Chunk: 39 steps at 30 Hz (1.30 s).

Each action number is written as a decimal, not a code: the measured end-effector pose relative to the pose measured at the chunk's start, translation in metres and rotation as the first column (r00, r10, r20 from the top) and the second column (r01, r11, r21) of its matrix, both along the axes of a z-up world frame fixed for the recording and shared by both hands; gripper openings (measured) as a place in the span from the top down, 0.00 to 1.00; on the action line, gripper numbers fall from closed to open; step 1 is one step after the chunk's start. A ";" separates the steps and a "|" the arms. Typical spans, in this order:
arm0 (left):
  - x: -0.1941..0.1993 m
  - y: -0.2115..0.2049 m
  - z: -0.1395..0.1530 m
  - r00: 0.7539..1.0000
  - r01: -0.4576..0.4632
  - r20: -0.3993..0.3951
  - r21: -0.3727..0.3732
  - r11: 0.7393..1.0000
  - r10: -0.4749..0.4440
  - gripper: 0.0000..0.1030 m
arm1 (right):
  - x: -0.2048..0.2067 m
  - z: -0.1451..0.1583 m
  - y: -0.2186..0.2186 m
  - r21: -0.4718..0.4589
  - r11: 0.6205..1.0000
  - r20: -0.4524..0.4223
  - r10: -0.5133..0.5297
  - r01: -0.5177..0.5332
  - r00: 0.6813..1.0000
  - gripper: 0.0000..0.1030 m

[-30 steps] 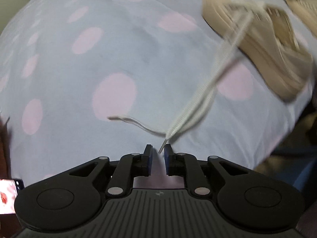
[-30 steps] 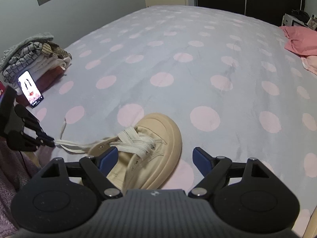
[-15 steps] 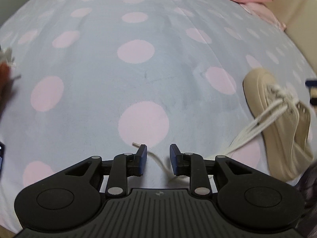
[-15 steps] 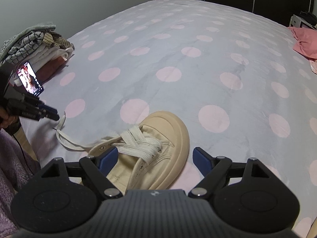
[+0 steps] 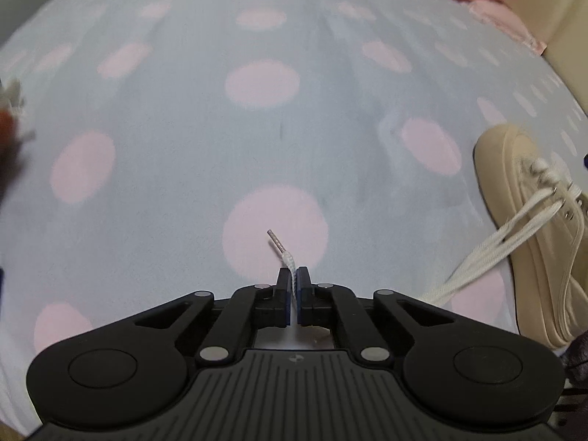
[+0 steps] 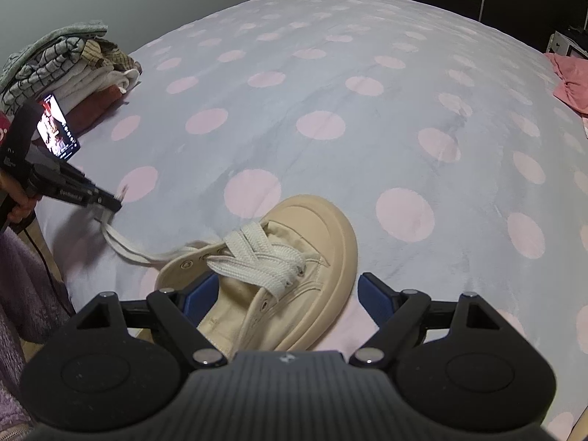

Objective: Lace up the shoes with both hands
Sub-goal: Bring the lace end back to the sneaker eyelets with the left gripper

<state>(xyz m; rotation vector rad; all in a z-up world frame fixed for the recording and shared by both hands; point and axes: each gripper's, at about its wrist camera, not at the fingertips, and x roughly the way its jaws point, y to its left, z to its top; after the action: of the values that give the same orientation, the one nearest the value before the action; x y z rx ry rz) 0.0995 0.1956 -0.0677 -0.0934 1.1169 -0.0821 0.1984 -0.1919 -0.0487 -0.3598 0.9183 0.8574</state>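
Far left in the right wrist view there's a pile of folded clothes [image 6: 70, 62] cut off by the frame edge, with a lit phone [image 6: 57, 125] propped against it; the screen is too small to read. Just nearer, the left gripper [image 5: 293, 279] is pinched tight on the shoelace [image 5: 284, 253], with the stiff tip poking out past the pads. The hand [image 6: 20, 198] holding it is mostly out of frame. The lace sags across the polka-dot bedspread [image 6: 367, 84] to the beige shoe [image 6: 294, 257], which sits near, in the middle. The shoe's heel end is hidden behind the right gripper [image 6: 284, 294], whose jaws are spread wide around the shoe, gripping nothing. Far right, a pink cloth [image 6: 571, 84] is cropped.
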 end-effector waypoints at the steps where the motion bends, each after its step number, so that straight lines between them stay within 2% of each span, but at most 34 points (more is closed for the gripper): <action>1: 0.000 0.001 0.005 1.000 -0.006 0.029 0.004 1.000 0.006 1.00 | -0.001 0.000 0.001 -0.003 1.000 0.002 0.003 -0.003 1.000 0.18; 6: 0.000 -0.001 0.035 0.982 -0.049 0.185 0.090 0.995 0.032 1.00 | -0.002 -0.001 0.002 -0.010 1.000 0.004 0.008 -0.008 1.000 0.18; 9: -0.004 0.000 0.054 0.956 -0.099 0.288 0.142 0.985 0.054 1.00 | -0.002 -0.001 0.001 -0.013 1.000 0.004 0.003 -0.003 1.000 0.18; 13: -0.008 -0.001 0.076 0.919 -0.170 0.387 0.210 0.963 0.078 1.00 | -0.002 -0.003 -0.001 -0.018 1.000 0.003 -0.004 0.004 1.000 0.18; 16: -0.010 -0.002 0.087 0.899 -0.205 0.430 0.244 0.948 0.084 1.00 | -0.002 -0.004 -0.003 -0.021 1.000 -0.001 -0.010 0.010 1.000 0.18; 20: -0.007 -0.009 0.090 0.893 -0.200 0.445 0.249 0.947 0.072 1.00 | -0.001 -0.003 -0.005 -0.015 1.000 -0.003 -0.018 0.018 1.000 0.18; 25: -0.013 -0.028 0.095 0.876 -0.079 0.478 0.258 0.963 -0.056 1.00 | -0.002 -0.002 -0.007 0.001 1.000 -0.012 -0.008 0.008 1.000 0.18; 30: -0.018 -0.065 0.099 0.844 0.090 0.484 0.298 0.950 -0.231 1.00 | -0.003 -0.001 -0.009 0.028 1.000 -0.048 0.007 -0.005 0.999 0.18; 32: -0.018 -0.083 0.098 0.828 0.172 0.466 0.319 0.932 -0.312 1.00 | -0.003 0.000 -0.009 0.036 0.999 -0.063 0.006 -0.004 0.998 0.18; 35: -0.020 -0.113 0.094 0.795 0.293 0.429 0.348 0.891 -0.429 1.00 | -0.004 0.000 -0.009 0.049 0.999 -0.085 0.006 -0.001 0.996 0.23; 39: -0.026 -0.151 0.091 0.728 0.421 0.398 0.381 0.823 -0.558 1.00 | -0.007 0.000 -0.007 0.047 0.999 -0.100 0.030 -0.026 0.995 0.46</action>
<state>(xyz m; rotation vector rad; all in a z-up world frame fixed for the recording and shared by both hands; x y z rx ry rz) 0.0732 0.0442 0.0234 0.4603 0.5944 -0.4159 0.1911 -0.1991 -0.0492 -0.2929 0.9875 0.9275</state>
